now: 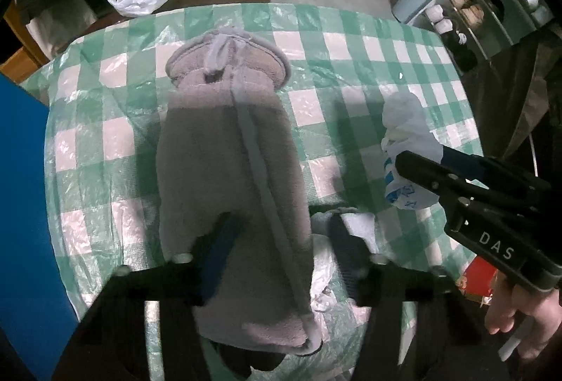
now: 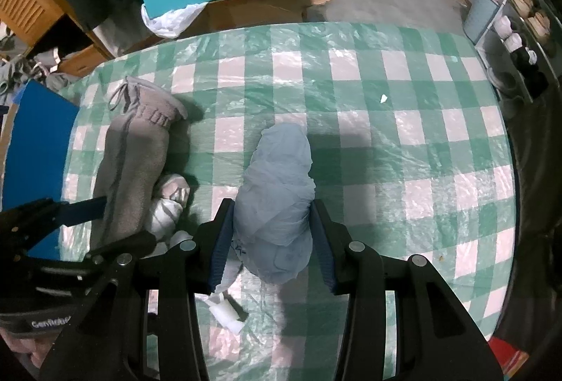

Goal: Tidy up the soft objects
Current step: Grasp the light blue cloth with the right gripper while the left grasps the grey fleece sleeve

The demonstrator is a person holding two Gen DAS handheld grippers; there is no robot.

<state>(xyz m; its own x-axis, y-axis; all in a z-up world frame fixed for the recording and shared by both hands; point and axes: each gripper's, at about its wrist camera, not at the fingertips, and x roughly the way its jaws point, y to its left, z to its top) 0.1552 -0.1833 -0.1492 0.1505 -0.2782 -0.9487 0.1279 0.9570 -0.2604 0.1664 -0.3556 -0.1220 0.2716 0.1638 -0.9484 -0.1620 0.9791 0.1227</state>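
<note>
1. Your left gripper is closing on the grey pants, which are lying on the checked cloth with their long axis running straight ahead of the fingers.
2. Your right gripper is clamping the white bundle, just right of the pants.

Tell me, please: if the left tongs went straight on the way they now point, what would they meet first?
Probably the grey fleece garment: it already lies between the fingers of the left tongs. Directly beneath it is the green-and-white checked plastic table cover. Depth is unclear, so I cannot say how much room is left.
</note>
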